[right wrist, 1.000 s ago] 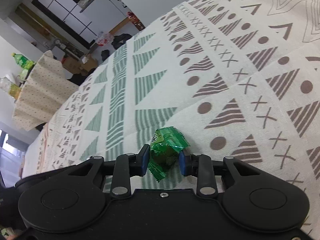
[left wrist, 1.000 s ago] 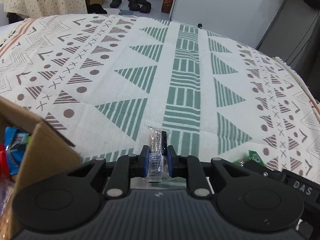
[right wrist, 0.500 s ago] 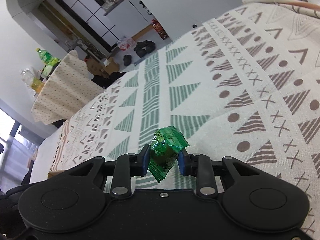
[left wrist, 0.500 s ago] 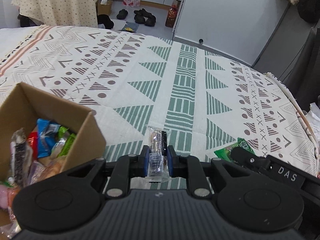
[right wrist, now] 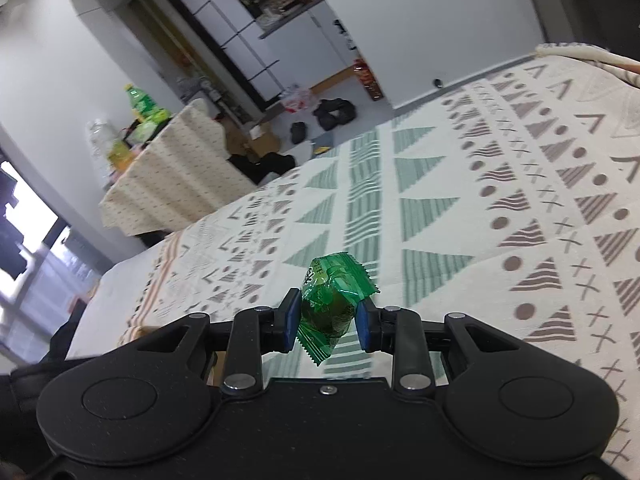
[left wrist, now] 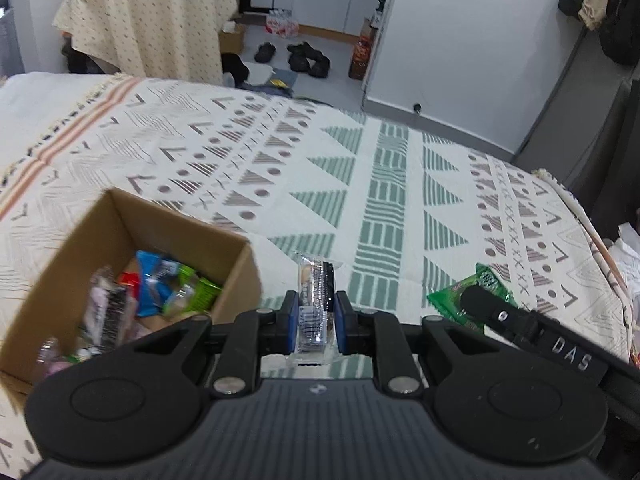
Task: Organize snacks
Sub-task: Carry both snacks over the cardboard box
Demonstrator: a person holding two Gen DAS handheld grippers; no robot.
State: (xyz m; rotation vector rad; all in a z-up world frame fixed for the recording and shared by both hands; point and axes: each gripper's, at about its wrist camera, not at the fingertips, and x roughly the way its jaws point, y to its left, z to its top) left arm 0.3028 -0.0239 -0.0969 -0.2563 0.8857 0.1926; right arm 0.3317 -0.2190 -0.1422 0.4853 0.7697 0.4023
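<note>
In the left wrist view, the left gripper is clamping a clear-wrapped snack bar between its blue pads, the bar standing upright above the patterned bedspread; the open cardboard box is sitting toward the near left edge of the bedspread, just left of the gripper, and is holding a heap of wrapped snacks; to the right, the right gripper's black finger is lying across a green packet, which is hanging over the bedspread's near right part.

In the right wrist view, the right gripper is pinching the green candy packet at its bulging middle, its crimped ends sticking out above and below the pads; the packet is hanging clear of the bedspread; the box is not showing here.

Both snacks look to be in transit, so the carry-to-box step is in hand; next, each gripper probably needs to swing leftward over the box's open top, the left being nearer, and only then part its pads so the snack drops inside rather than onto the rim.
</note>
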